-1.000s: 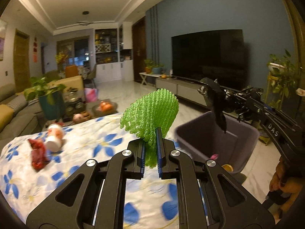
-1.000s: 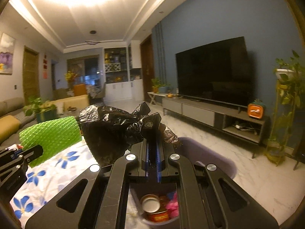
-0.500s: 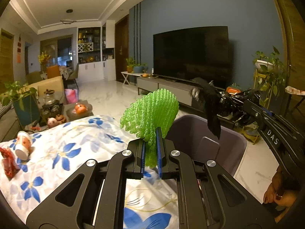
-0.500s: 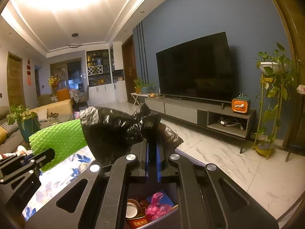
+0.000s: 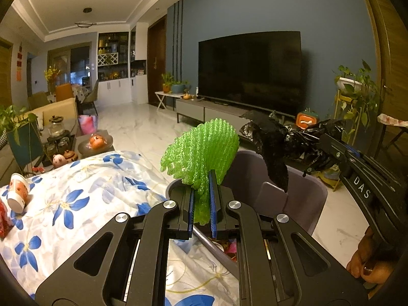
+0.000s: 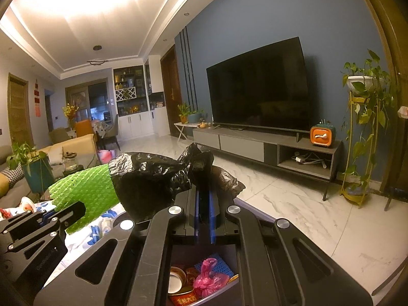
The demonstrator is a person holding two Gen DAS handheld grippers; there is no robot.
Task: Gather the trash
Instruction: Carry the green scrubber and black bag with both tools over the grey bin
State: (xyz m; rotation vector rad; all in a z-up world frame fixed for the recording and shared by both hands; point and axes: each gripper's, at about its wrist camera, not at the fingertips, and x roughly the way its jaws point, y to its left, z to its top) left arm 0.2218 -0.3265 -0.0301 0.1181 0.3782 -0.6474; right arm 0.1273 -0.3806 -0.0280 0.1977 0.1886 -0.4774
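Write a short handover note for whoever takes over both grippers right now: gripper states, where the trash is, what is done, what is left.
Left gripper: shut on green foam net, held above the bin's near rim.
Right gripper: shut on black plastic bag, over the bin.
Done: cans and a pink bag already lie in the bin.
Left: drop both pieces in, then fetch the paper cup and red wrapper lying on the flowered cloth.

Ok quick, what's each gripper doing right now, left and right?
Left gripper: closed on the green foam mesh sleeve.
Right gripper: closed on the crumpled black plastic bag.
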